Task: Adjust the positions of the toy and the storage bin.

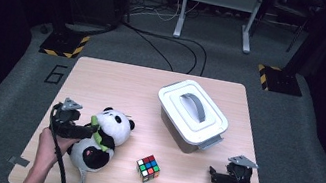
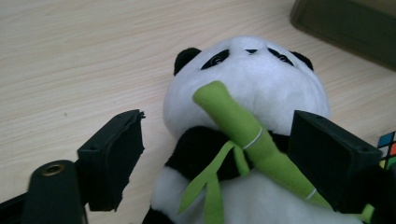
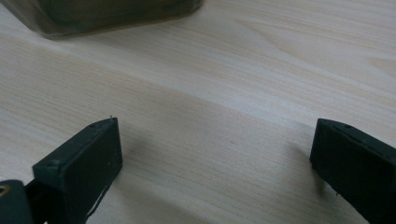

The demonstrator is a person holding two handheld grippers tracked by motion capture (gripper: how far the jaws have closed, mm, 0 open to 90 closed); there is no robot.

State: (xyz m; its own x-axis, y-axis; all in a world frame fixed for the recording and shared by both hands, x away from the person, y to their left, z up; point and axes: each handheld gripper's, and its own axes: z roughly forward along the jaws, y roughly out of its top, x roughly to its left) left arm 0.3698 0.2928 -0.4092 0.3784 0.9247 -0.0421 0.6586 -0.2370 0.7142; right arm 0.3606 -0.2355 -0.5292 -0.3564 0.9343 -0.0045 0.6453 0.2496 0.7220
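A plush panda [image 1: 107, 137] lies on the wooden table [image 1: 116, 83] at the front left, holding a green bamboo stalk [image 2: 243, 126] across its chest. My left gripper [image 1: 93, 132] reaches in from the left and straddles the panda's [image 2: 247, 79] neck. In the left gripper view [image 2: 219, 126] the right jaw touches the bamboo and body, while the left jaw stands a small gap away from the plush. My right gripper [image 1: 212, 174] rests low at the front right, open over bare wood [image 3: 210, 130] with nothing between its jaws.
A colourful puzzle cube [image 1: 148, 168] sits at the front middle, between the two grippers, its corner [image 2: 387, 147] just beyond the panda. A white lidded box with a grey handle [image 1: 193, 112] stands behind it, right of centre; its base [image 3: 107, 14] lies ahead of my right gripper.
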